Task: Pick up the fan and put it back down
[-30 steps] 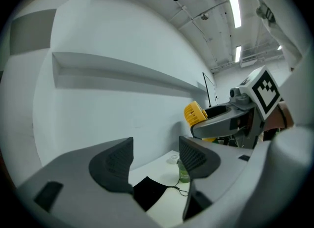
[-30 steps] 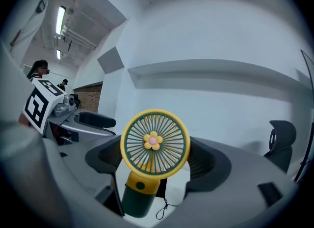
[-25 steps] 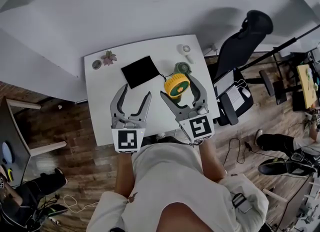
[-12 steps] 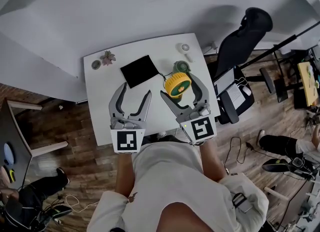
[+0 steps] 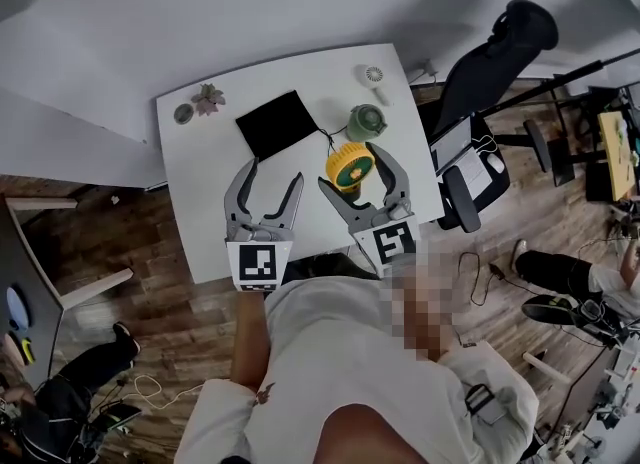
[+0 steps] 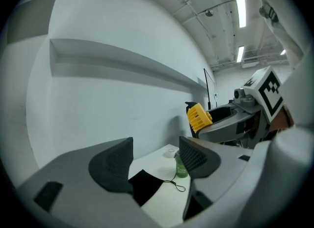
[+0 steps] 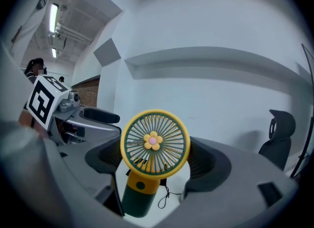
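holding fan in right tool

Bare white table is seen on the left side, and nothing is held between the spread jaws of the left gripper. Farther off, the way is blocked by a black pad. A green pot is found just beyond the fan, which is clamped in the right gripper.

The right gripper clamps the fan; the left gripper is left of the fan, a chair right.
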`<state>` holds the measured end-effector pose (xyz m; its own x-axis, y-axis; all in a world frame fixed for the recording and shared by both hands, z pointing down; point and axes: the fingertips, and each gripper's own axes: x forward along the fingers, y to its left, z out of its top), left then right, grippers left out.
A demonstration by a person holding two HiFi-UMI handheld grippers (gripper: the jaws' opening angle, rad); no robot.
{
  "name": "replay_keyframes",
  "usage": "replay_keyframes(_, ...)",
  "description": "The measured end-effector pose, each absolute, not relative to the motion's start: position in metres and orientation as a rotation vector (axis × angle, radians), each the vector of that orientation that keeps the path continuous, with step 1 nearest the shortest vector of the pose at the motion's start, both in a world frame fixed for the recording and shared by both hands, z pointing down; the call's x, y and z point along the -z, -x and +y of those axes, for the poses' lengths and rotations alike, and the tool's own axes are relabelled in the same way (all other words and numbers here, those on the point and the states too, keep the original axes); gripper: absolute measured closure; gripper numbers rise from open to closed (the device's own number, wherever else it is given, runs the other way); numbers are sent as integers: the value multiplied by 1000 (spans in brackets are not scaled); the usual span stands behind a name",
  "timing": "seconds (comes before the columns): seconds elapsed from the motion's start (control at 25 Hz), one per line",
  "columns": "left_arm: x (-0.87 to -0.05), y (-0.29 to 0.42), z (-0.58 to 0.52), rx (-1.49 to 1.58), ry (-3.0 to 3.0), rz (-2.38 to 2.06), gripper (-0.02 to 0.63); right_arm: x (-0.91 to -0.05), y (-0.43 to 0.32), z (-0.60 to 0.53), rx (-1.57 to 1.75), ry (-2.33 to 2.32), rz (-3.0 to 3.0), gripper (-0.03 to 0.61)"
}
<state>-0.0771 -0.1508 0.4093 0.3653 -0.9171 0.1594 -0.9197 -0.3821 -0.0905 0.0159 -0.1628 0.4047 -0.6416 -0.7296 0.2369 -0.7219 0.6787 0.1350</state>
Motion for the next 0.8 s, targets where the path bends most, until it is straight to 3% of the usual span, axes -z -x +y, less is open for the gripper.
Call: replay_keyframes(0.8,-544,78,-164,-479,-2428,-1495,328,-557,-16,-166,-297,-1071,-2371,179)
